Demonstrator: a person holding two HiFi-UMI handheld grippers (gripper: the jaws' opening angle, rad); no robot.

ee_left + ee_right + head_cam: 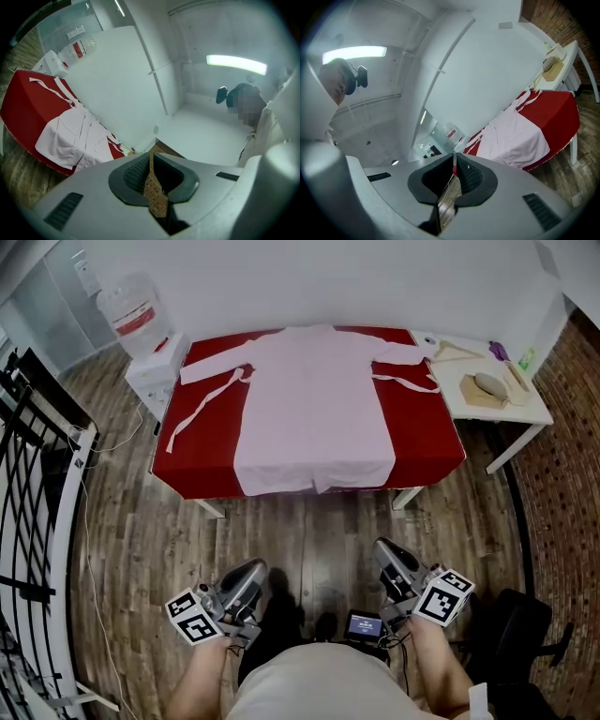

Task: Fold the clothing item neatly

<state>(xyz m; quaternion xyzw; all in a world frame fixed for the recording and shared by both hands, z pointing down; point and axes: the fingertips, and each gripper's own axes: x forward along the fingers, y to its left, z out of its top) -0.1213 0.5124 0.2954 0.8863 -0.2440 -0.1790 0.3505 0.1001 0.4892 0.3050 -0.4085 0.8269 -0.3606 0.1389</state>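
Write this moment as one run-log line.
fold: not started; garment: spread flat on red table; left tongs: shut, empty; right tongs: shut, empty

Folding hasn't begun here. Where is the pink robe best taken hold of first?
Likely the hem, at its two corners, from the near side. The robe lies flat with its collar away, and the hem overhangs the red table's near edge, so each corner hangs free to pinch.

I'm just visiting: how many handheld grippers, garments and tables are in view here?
Grippers: 2, the left gripper and the right gripper
Garments: 1, the pink robe
Tables: 2, the red table and the white table
Total: 5
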